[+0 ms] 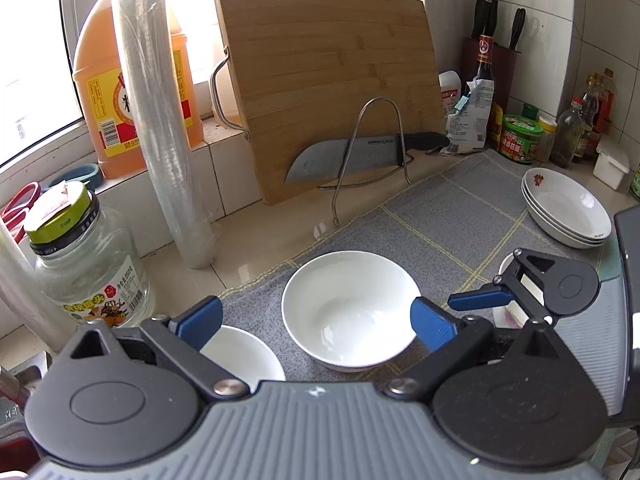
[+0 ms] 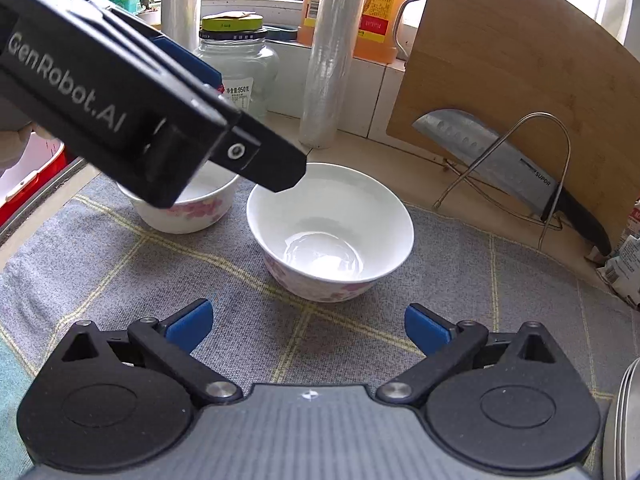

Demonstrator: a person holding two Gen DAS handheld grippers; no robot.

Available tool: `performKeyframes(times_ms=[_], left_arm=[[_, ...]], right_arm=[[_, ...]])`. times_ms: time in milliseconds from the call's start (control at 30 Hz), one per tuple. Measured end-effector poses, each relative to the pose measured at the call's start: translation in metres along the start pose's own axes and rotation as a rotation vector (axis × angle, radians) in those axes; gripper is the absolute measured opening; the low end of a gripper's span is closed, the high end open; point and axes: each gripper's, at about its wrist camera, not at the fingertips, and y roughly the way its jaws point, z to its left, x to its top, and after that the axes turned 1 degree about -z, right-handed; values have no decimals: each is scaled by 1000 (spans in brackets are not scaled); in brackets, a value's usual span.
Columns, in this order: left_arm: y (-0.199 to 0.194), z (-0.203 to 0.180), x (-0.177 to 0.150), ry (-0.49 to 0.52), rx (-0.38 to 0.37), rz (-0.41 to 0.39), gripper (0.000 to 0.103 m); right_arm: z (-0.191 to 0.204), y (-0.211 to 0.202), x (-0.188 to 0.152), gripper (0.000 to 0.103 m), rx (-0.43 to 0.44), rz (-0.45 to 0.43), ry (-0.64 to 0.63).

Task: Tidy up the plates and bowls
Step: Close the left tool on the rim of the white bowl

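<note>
- Bowls: two white floral-sided ceramic bowls (image 2: 330, 232) (image 2: 188, 208) are sitting on the grey checked cloth (image 2: 480, 300).
- Three stacked white shallow plates (image 1: 568, 210) are resting nearby.
- Left gripper (image 1: 316, 322) and right gripper (image 2: 308, 326) are hovering, fingers apart, empty.

Bright window (image 1: 24, 60) daylight, perhaps overexposed; edges warp.

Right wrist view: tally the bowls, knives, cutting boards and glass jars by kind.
White floral-sided ceramic bowls: 2
Steel cleaver-style knife: 1
Wooden cutting board: 1
Clear glass jar with green lid: 1
Total: 5
</note>
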Motion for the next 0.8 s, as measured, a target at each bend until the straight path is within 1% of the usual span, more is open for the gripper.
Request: performKeyframes(times_ms=[367,433,600,800], left_arm=[[25,7,13,14,-13,18,100],[27,9,14,14,-18,17,100],[32,14,14,16,-41,15,100],[40,15,14,28,-85,23,100]], right_arm=[[4,39,0,103,80,119,37],[2,41,0,103,94,125,66],[1,43,2,103,89,139,74],[3,42,0,103,56,140,116]])
